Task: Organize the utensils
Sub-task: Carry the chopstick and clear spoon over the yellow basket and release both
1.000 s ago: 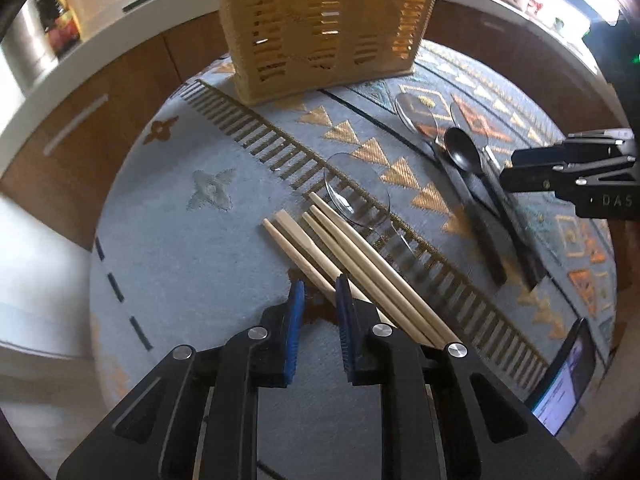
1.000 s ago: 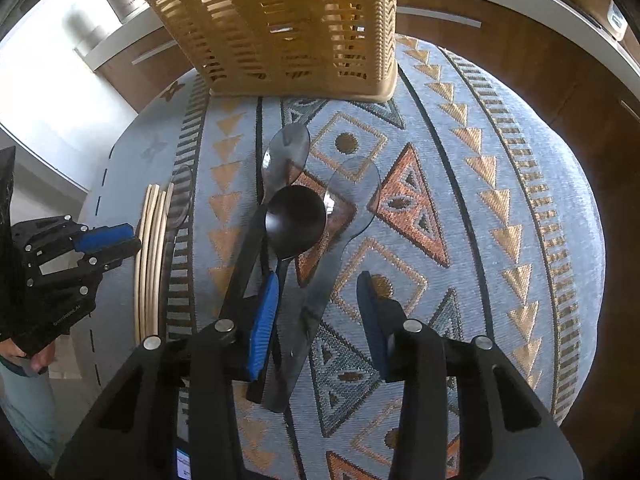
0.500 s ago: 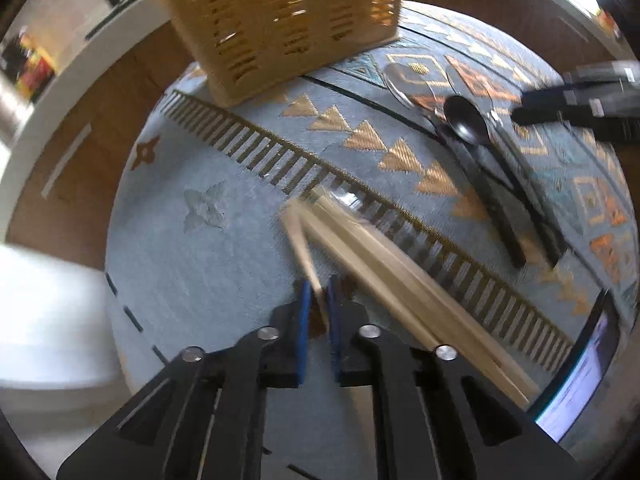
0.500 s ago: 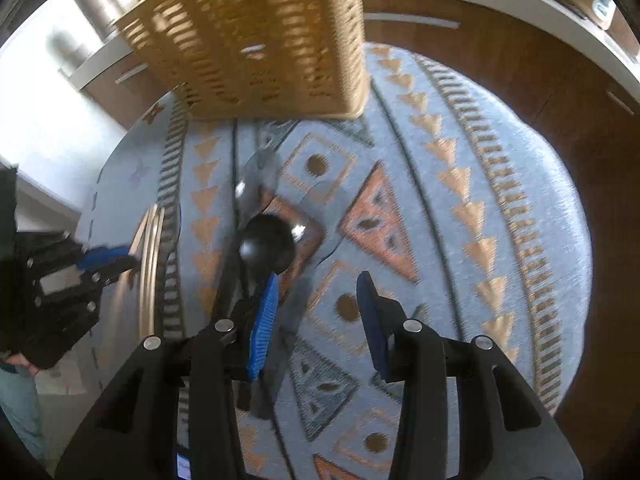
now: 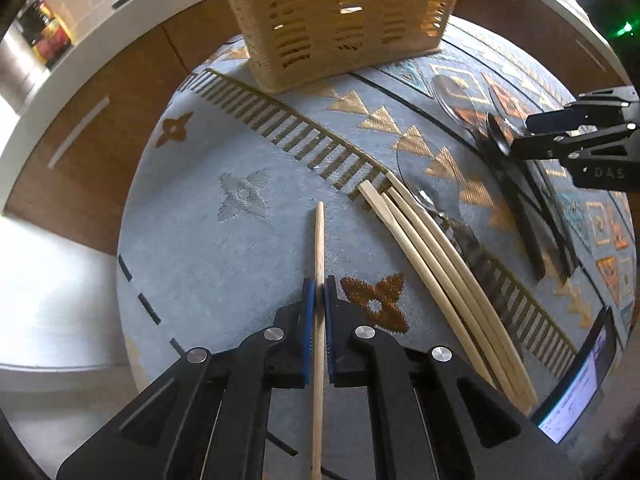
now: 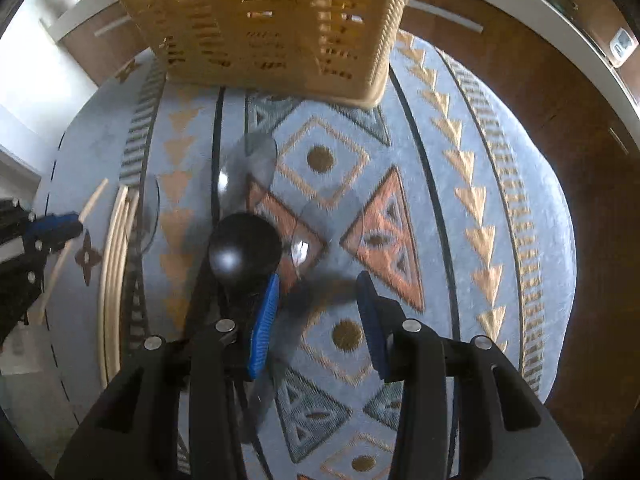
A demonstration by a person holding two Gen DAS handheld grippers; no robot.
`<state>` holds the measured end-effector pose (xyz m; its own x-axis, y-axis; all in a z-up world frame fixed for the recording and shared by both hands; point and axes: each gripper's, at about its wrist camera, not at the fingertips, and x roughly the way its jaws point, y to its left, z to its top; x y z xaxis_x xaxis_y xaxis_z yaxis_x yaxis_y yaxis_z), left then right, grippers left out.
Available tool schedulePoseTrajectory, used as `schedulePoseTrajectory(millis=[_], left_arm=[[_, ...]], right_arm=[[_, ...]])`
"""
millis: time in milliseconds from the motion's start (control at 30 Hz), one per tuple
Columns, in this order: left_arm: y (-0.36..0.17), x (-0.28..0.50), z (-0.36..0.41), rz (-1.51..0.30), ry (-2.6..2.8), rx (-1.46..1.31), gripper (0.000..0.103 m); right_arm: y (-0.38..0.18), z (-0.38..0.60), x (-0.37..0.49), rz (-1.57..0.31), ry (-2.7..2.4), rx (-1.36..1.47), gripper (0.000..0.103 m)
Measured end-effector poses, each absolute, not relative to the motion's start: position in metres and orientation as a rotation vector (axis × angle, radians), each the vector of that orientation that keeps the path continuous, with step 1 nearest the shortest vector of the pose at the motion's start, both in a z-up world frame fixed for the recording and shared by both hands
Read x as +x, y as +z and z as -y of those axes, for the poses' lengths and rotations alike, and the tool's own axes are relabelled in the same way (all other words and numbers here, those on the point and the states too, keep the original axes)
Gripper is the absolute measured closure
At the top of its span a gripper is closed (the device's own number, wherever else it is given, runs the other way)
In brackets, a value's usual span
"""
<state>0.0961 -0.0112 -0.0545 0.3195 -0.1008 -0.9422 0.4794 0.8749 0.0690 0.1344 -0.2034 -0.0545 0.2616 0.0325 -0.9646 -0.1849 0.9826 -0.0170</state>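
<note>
Chopstick (image 5: 319, 240) is sitting clamped in the left tongs (image 5: 319, 300), pointing far toward the basket (image 5: 340, 20); right tongs (image 6: 316, 312) are hanging open.

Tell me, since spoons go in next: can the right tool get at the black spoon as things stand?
Probably yes. The right tool stands open just beside the black spoon, and nothing lies over the spoon's bowl; clear spoons crowd it, though.

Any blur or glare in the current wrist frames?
Left wrist: sharp, strong fisheye bending of the three loose chopsticks; blown-out window light at the left edge. Right wrist: motion blur on the basket, smear between the right tongs; glare spot on the black spoon.
</note>
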Motion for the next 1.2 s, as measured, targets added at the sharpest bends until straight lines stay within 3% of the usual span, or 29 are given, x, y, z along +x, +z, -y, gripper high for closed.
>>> schedulePoseTrajectory(millis=[167,267,367,433,633,733,800,900,1200], left_arm=[[-0.057,0.118,-0.008,-1.229,-0.416,0.250,0.094],[-0.056,0.126,-0.008,-1.276,-0.491,0.245,0.075],[-0.056,0.134,0.002,-1.305,-0.495,0.325,0.076],[-0.057,0.137,0.009,-1.321,-0.499,0.396,0.076],[-0.055,0.137,0.016,-1.323,-0.492,0.446,0.079],[-0.056,0.132,0.025,-1.304,-0.481,0.490,0.085],[-0.059,0.121,0.033,-1.267,-0.443,0.520,0.099],[-0.058,0.108,0.035,-1.188,-0.398,0.525,0.099],[0.001,0.082,-0.001,-0.893,-0.475,0.126,0.099]], right_arm=[[-0.052,0.206,0.155,-1.313,0.137,-0.093,0.066],[-0.051,0.205,0.160,-1.322,0.141,-0.120,0.066],[-0.052,0.201,0.167,-1.335,0.134,-0.112,0.066],[-0.053,0.193,0.170,-1.331,0.123,-0.115,0.072],[-0.055,0.186,0.169,-1.298,0.138,-0.144,0.072],[-0.055,0.184,0.164,-1.285,0.139,-0.166,0.072],[-0.052,0.180,0.154,-1.269,0.142,-0.181,0.072],[-0.049,0.175,0.134,-1.231,0.158,-0.190,0.073],[0.001,0.198,0.073,-0.990,0.221,-0.111,0.073]])
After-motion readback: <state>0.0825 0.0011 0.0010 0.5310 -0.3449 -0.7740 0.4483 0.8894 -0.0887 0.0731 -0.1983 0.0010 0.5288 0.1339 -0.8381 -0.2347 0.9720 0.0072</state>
